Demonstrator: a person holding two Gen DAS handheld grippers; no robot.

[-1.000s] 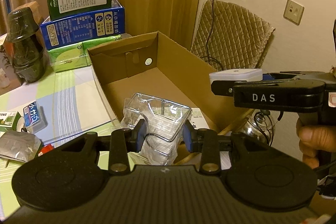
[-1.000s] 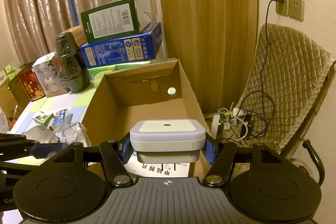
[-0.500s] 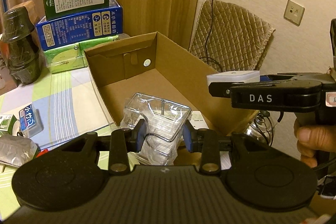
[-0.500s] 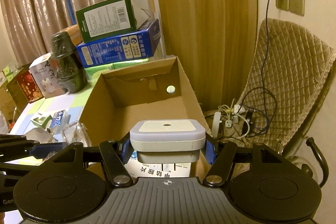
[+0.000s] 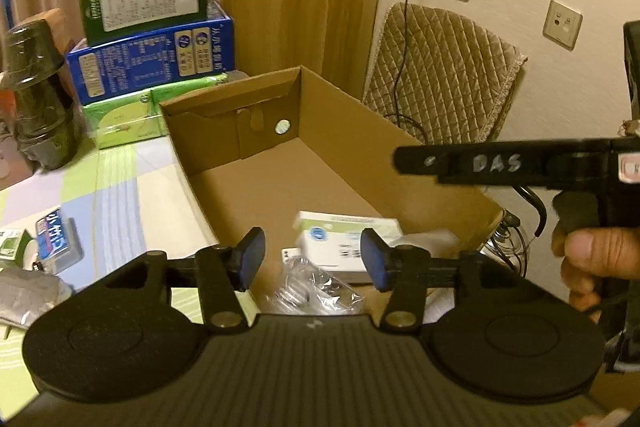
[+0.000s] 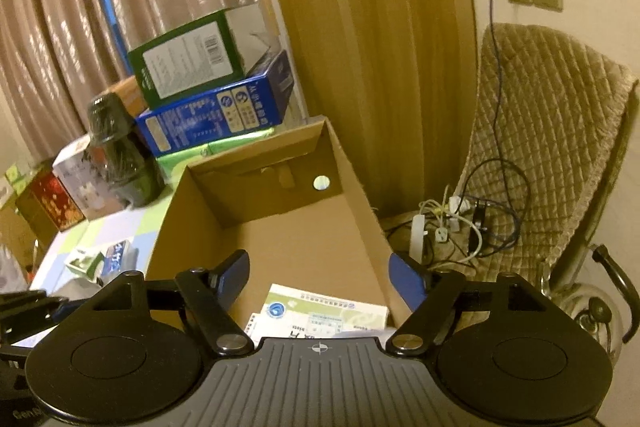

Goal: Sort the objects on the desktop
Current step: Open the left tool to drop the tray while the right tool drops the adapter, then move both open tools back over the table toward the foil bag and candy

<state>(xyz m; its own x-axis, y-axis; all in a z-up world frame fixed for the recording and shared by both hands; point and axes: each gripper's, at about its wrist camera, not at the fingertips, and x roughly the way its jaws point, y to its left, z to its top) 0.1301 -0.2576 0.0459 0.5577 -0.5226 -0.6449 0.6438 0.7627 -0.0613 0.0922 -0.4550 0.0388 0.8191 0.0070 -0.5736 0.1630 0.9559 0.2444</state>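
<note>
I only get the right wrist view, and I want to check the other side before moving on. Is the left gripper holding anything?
Observer: No. The left gripper has just been opening its jaws, and nothing is between them.
Operator: Where's its clear plastic pack?
Observer: The clear plastic pack is inside the cardboard box, at its near end, below those jaws.
Operator: Anything next to it?
Observer: A blurred white shape to its right; I cannot tell what it is.
</note>
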